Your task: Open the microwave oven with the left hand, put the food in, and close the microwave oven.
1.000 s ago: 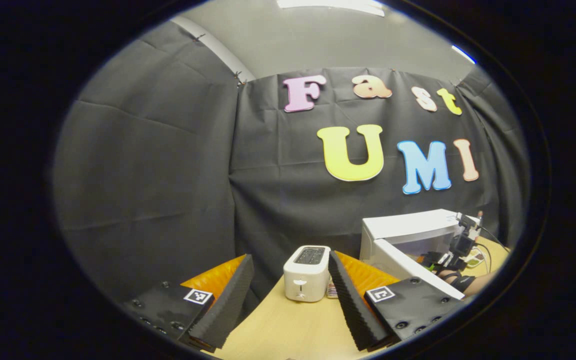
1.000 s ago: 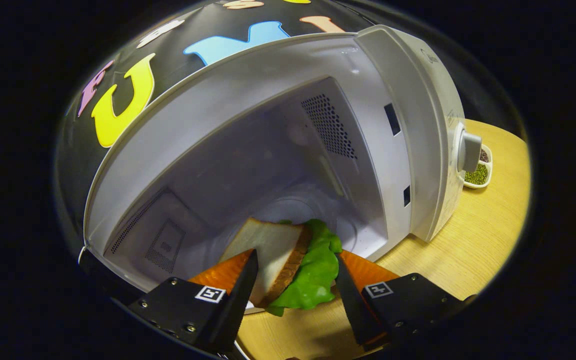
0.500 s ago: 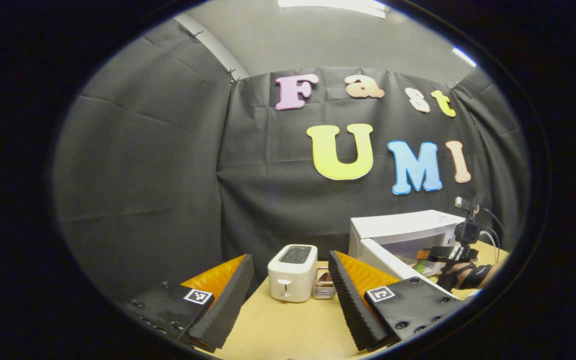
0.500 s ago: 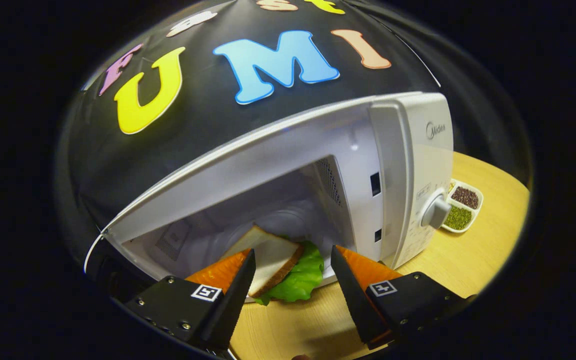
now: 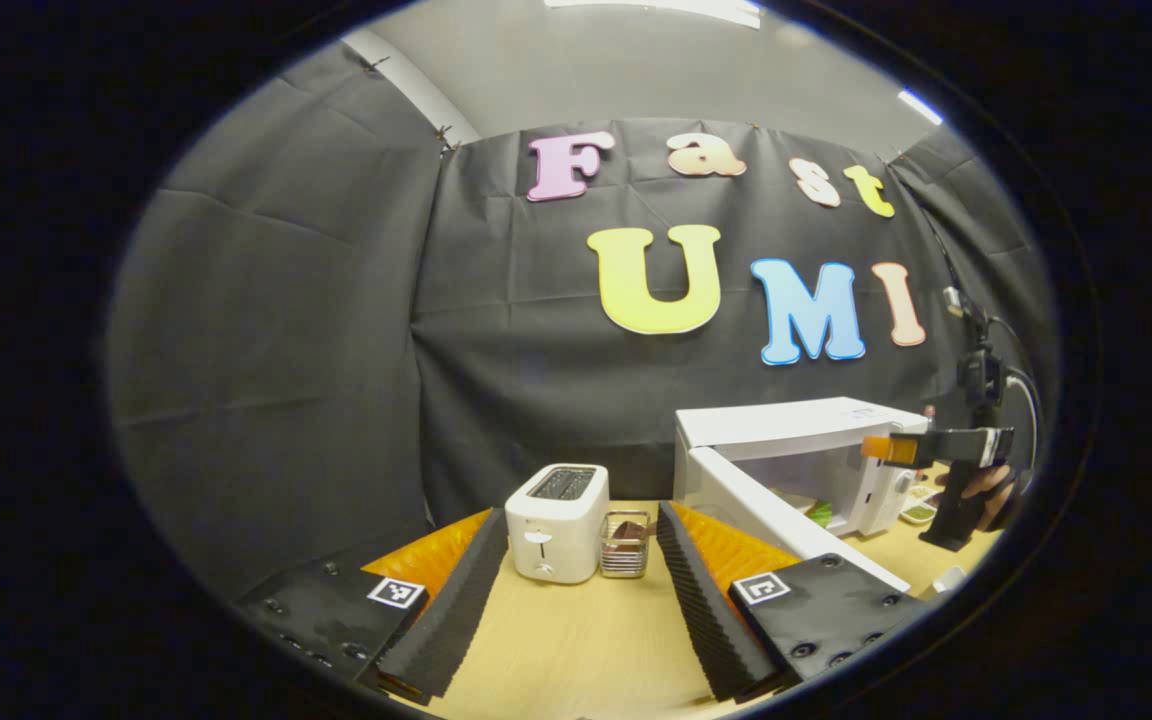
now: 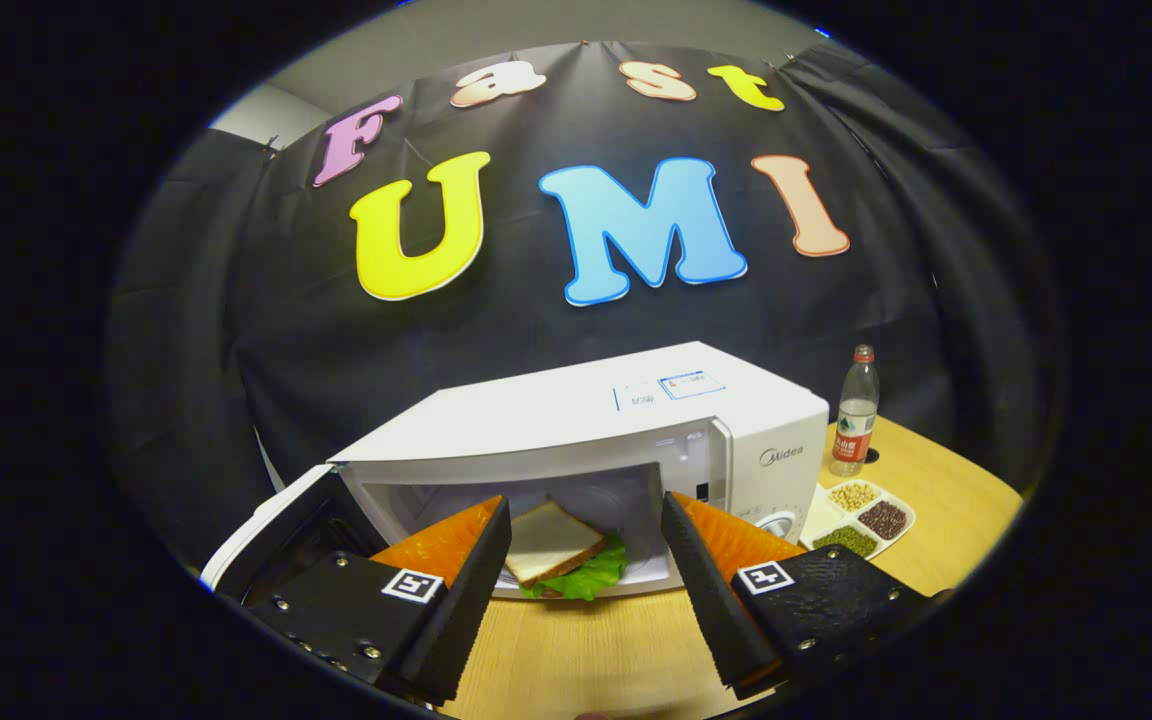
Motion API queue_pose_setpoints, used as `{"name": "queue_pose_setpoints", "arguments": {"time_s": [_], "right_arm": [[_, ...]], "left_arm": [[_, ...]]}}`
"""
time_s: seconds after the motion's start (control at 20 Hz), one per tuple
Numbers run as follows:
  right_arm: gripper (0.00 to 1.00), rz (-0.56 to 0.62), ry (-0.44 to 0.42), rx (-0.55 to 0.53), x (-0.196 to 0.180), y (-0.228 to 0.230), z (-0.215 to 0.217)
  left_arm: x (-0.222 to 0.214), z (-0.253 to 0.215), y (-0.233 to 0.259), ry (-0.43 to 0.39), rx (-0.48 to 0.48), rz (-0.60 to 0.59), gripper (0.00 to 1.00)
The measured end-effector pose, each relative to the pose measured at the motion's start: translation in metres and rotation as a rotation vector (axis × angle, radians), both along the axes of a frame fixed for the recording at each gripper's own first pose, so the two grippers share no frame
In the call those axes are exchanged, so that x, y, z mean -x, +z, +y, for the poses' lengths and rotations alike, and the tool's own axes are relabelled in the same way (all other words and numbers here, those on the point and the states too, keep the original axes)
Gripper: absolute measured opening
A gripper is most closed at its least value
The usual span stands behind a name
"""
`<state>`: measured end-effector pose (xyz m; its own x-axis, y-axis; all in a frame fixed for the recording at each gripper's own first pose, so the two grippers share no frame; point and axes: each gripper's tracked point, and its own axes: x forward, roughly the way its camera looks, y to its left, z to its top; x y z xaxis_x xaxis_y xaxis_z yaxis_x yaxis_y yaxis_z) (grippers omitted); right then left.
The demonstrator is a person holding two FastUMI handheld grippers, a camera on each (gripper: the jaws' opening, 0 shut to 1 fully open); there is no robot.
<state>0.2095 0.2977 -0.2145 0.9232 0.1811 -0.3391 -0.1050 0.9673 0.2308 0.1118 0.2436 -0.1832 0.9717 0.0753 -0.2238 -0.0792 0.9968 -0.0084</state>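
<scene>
**Sandwich's in, door hanging wide, left side closest for the shut**

Looking at the right gripper view: microwave (image 6: 576, 420) straight ahead on the table (image 6: 586, 650), cavity exposed, sandwich (image 6: 561, 555) sitting inside on the floor of it, bread on top and lettuce poking out underneath toward the front. Right gripper (image 6: 586, 580) empty, fingers spread wide, holding nothing, parked in front of the opening and apart from the food. Looks like the "put the food in" bit is done, judging by how things lie.

Over in the left gripper view: left gripper (image 5: 581, 590) also spread apart with nothing between the fingers, pointing past a toaster (image 5: 556, 522) and a little rack (image 5: 624, 543) just beside it. Door (image 5: 786, 520) swung out off the left edge of the oven, hinged on that side, long edge running out toward the camera. Lies to the right of and just beyond the left gripper's fingers, free end nearest. Right gripper visible farther off, on the far side of the oven front.

So the relation that matters: door panel between the two grippers but sticking out on the left gripper's side. Probably just a sweep rightward and inward against its outer face, pushing toward the cavity. Snack tray (image 6: 861, 515) and bottle (image 6: 854, 410) sit on the other side of the oven, well apart from the door's swing.
</scene>
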Motion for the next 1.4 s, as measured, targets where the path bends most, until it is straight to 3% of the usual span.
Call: {"name": "queue_pose_setpoints", "arguments": {"time_s": [0.75,0.95,1.15,1.2,1.3,1.4], "right_arm": [[0.91,-0.250,0.073,0.093,0.083,0.126,-0.101],[0.91,-0.253,0.051,0.073,0.096,0.143,-0.121],[0.91,-0.244,0.020,0.075,0.097,0.145,-0.145],[0.91,-0.242,0.012,0.078,0.096,0.145,-0.150],[0.91,-0.244,0.003,0.083,0.097,0.149,-0.157],[0.91,-0.250,-0.004,0.088,0.096,0.151,-0.163]], "left_arm": [[0.049,-0.027,-0.069,0.077,-0.058,0.145,0.98],[0.053,-0.049,-0.089,0.062,-0.038,0.197,0.80],[0.052,-0.069,-0.097,0.049,-0.050,0.215,0.41],[0.051,-0.073,-0.099,0.049,-0.050,0.219,0.24],[0.050,-0.080,-0.101,0.043,-0.054,0.225,0.07],[0.049,-0.101,-0.105,-0.008,-0.021,0.240,0.07]]}}
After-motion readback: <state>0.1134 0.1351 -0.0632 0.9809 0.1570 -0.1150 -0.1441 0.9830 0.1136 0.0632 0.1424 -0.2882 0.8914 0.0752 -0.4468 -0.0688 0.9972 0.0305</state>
